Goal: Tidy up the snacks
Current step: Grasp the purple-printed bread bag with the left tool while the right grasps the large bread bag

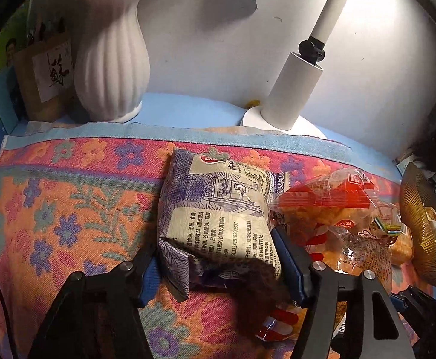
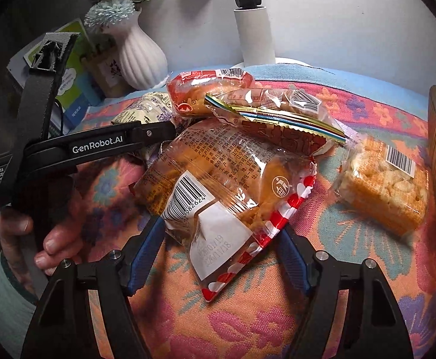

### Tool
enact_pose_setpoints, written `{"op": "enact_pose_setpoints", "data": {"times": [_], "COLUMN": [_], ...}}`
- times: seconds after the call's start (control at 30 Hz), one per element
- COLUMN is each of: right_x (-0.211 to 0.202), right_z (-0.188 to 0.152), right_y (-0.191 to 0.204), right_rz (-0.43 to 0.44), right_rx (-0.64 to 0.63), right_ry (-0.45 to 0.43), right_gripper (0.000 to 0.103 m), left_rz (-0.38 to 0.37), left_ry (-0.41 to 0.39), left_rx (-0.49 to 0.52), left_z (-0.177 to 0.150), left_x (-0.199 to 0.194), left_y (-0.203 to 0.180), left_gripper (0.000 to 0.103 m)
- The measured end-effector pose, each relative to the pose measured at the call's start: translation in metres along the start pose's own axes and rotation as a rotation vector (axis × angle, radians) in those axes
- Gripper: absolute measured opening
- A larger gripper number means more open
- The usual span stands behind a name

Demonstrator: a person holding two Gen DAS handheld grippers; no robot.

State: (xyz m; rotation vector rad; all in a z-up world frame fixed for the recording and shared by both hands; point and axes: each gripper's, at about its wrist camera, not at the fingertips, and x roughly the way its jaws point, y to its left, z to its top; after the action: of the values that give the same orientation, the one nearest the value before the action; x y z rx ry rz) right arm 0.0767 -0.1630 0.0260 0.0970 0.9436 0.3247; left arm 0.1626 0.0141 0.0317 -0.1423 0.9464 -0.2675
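in the left wrist view, the left gripper [image 1: 219, 264] has its 2 blue pads pressed on the near end of a blue-patterned snack packet [image 1: 218, 218] at centre frame, on the floral cloth [image 1: 62, 209]. in the right wrist view, the right gripper [image 2: 218, 254] pinches a clear bread packet [image 2: 218, 197] at lower centre. a rice cake bar [image 2: 382, 185] lies at right, a white vase [image 2: 140, 56] at upper left.

I see a blue-and-cream printed snack packet [image 1: 218, 215] lying flat, clear-wrapped bread pack [image 2: 218, 191] heaped against other snacks, orange crispy bar [image 2: 382, 188] apart.
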Motion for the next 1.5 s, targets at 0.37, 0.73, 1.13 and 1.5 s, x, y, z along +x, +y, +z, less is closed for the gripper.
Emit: {"op": "enact_pose_setpoints", "data": {"times": [0.37, 0.73, 1.13, 1.5], "right_x": [-0.029, -0.082, -0.110, -0.053], "right_z": [-0.023, -0.110, -0.098, -0.071], "right_y": [0.000, 0.031, 0.042, 0.087], "right_rz": [0.011, 0.094, 0.023, 0.014], "right_rx": [-0.003, -0.038, -0.318, -0.679], "right_ry": [0.030, 0.156, 0.054, 0.156], "right_gripper": [0.044, 0.060, 0.082, 0.087], "left_rz": [0.065, 0.102, 0.051, 0.017], "left_ry": [-0.048, -0.095, -0.155, -0.161], "left_rx": [-0.051, -0.085, -0.076, -0.116], "left_z": [-0.048, -0.120, -0.127, -0.128], "left_x": [-0.054, -0.102, -0.108, -0.109], "left_y": [0.011, 0.017, 0.018, 0.025], "left_gripper": [0.061, 0.061, 0.061, 0.061]}}
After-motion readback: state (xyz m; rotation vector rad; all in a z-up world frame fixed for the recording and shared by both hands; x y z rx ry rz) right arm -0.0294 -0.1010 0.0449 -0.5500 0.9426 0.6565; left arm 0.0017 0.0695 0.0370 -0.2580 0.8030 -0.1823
